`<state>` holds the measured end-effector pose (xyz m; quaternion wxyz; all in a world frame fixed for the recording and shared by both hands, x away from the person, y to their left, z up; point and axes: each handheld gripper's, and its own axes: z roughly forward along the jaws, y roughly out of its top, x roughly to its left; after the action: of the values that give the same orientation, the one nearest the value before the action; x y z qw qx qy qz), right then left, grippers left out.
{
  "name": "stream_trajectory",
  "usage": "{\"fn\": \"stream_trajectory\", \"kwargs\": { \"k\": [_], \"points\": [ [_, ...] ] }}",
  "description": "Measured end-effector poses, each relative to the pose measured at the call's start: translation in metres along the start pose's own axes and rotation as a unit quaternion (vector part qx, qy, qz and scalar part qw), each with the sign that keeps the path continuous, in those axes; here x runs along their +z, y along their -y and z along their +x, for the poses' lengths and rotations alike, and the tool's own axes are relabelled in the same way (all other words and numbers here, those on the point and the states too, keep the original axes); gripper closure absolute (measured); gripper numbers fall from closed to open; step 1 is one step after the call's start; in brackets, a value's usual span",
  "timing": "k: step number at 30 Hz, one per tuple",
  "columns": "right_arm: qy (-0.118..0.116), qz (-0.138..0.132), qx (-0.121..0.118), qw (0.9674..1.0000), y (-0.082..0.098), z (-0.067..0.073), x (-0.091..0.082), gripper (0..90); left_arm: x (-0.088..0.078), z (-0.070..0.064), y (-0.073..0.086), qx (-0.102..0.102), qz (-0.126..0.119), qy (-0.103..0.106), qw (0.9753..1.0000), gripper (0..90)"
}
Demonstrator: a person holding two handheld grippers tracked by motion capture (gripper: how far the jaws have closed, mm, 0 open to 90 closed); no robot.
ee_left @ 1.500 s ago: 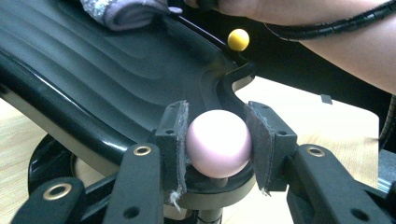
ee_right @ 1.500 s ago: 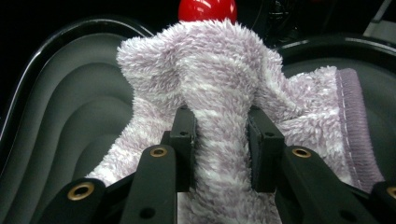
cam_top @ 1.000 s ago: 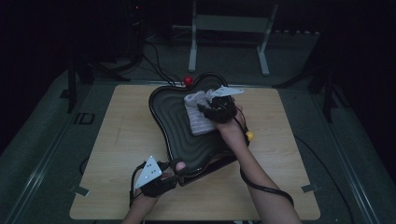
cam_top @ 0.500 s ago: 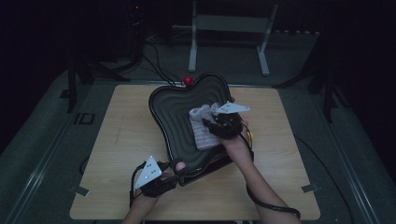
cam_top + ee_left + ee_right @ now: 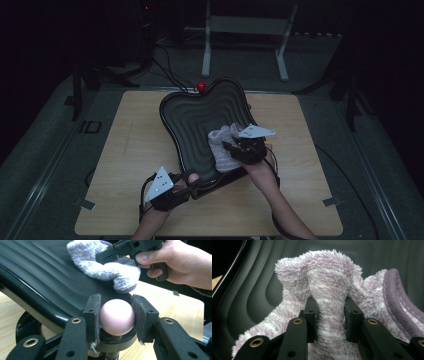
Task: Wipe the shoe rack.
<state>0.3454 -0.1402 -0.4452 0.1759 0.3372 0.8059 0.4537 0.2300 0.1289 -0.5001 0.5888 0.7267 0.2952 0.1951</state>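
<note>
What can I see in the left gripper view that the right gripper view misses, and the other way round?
Left gripper view: the left claw clamped on a pale pink ball knob at the edge of the black ridged tray, the light wooden table, and a hand holding the right claw. Right gripper view: a close look at the right claw's pads pinching a fold of the fluffy lilac-and-white cloth, plus its purple stitched hem. Both share the cloth lying on the tray's wavy ridges.
</note>
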Motion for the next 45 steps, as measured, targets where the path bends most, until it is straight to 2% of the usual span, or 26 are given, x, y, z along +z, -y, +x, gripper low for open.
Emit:
{"fn": "stream_trajectory", "kwargs": {
  "k": [10,19,20,21,22,23,24,25,26,27,29,30,31,32,33,34,35,36,37,38,39,40,41,42,43,45],
  "points": [
    [0.004,0.006,-0.031,0.9995,0.012,0.006,-0.007,69.4,0.0,0.0,0.0,0.002,-0.001,0.001,1.0,60.5],
    [-0.015,-0.006,0.004,0.9999,0.012,0.001,-0.008,68.9,0.0,0.003,0.001,0.006,-0.004,0.009,0.9999,60.5],
    [-0.017,-0.007,0.001,0.9998,0.011,0.001,-0.009,68.8,0.0,0.002,0.001,0.007,-0.005,0.008,0.9999,60.5],
    [-0.024,-0.013,0.026,0.9993,0.009,-0.001,-0.01,69.2,-0.001,0.002,0.002,0.009,-0.004,0.009,0.9999,60.4],
    [-0.036,-0.025,0.047,0.9979,0.005,-0.002,-0.012,69.5,-0.001,0.003,0.001,0.006,-0.003,0.012,0.9999,60.5],
    [-0.04,-0.037,0.043,0.9975,0.001,-0.001,-0.015,69.5,-0.001,0.004,0.001,0.004,-0.002,0.012,0.9999,60.4],
    [-0.028,-0.049,0.037,0.9977,-0.008,0.001,-0.017,69.6,0.0,0.002,0.001,0.008,-0.002,0.007,0.9999,60.4],
    [-0.042,-0.053,0.05,0.9965,-0.016,0.0,-0.017,69.5,0.0,0.002,0.001,0.008,-0.002,0.007,0.9999,60.4],
    [-0.04,-0.063,0.037,0.9965,-0.025,0.002,-0.018,69.5,-0.001,0.003,0.0,0.007,0.001,0.007,1.0,60.4],
    [-0.013,-0.07,0.012,0.9974,-0.035,0.007,-0.019,69.5,-0.001,0.003,0.0,0.008,0.001,0.007,0.9999,60.4],
    [-0.029,-0.077,0.008,0.9965,-0.052,0.008,-0.016,69.4,-0.001,0.002,0.0,0.008,0.003,0.006,0.9999,60.4],
    [-0.009,-0.087,0.006,0.9962,-0.059,0.01,-0.014,69.4,-0.001,0.003,-0.001,0.006,0.005,0.008,0.9999,60.4],
    [-0.008,-0.084,-0.008,0.9964,-0.067,0.01,-0.009,69.3,-0.001,0.003,-0.001,0.005,0.004,0.008,0.9999,60.4],
    [-0.016,-0.08,-0.003,0.9967,-0.072,0.009,-0.006,69.3,-0.001,0.002,0.0,0.013,0.002,0.004,0.9999,60.4],
    [-0.001,-0.091,0.003,0.9958,-0.077,0.008,-0.002,69.2,-0.001,0.003,0.001,0.005,0.0,0.007,1.0,60.4],
    [0.006,-0.087,-0.011,0.9962,-0.084,0.008,0.005,69.1,-0.001,0.003,0.0,0.002,0.001,0.008,1.0,60.4],
    [-0.005,-0.077,-0.004,0.997,-0.088,0.005,0.009,69.1,-0.001,0.002,-0.001,0.015,0.006,0.004,0.9999,60.4],
    [0.001,-0.082,0.008,0.9966,-0.093,0.004,0.014,69.1,-0.001,0.002,-0.002,0.006,0.009,0.006,0.9999,60.4],
    [0.01,-0.08,-0.004,0.9967,-0.099,0.003,0.019,69.0,-0.001,0.003,-0.002,-0.004,0.009,0.008,0.9999,60.3],
    [-0.003,-0.073,0.015,0.9972,-0.104,-0.001,0.024,68.8,-0.002,0.001,-0.001,0.014,0.008,0.003,0.9999,60.4],
    [-0.009,-0.075,0.026,0.9968,-0.109,-0.003,0.028,68.8,-0.002,0.002,-0.001,0.006,0.008,0.007,0.9999,60.4],
    [0.006,-0.074,0.021,0.997,-0.113,-0.004,0.031,68.8,-0.002,0.003,-0.002,-0.007,0.008,0.009,0.9999,60.4],
    [0.007,-0.066,0.026,0.9974,-0.117,-0.005,0.035,68.7,-0.002,0.001,-0.002,0.018,0.011,0.004,0.9998,60.3],
    [-0.006,-0.061,0.029,0.9977,-0.121,-0.009,0.041,68.7,-0.002,0.001,-0.002,0.018,0.011,0.004,0.9998,60.3],
    [0.015,-0.064,0.036,0.9972,-0.124,-0.009,0.045,68.8,-0.002,0.001,-0.002,0.015,0.01,0.004,0.9998,60.4],
    [-0.004,-0.051,0.032,0.9982,-0.13,-0.011,0.055,68.7,-0.002,0.002,-0.001,0.017,0.009,0.004,0.9998,60.4]
  ]
}}
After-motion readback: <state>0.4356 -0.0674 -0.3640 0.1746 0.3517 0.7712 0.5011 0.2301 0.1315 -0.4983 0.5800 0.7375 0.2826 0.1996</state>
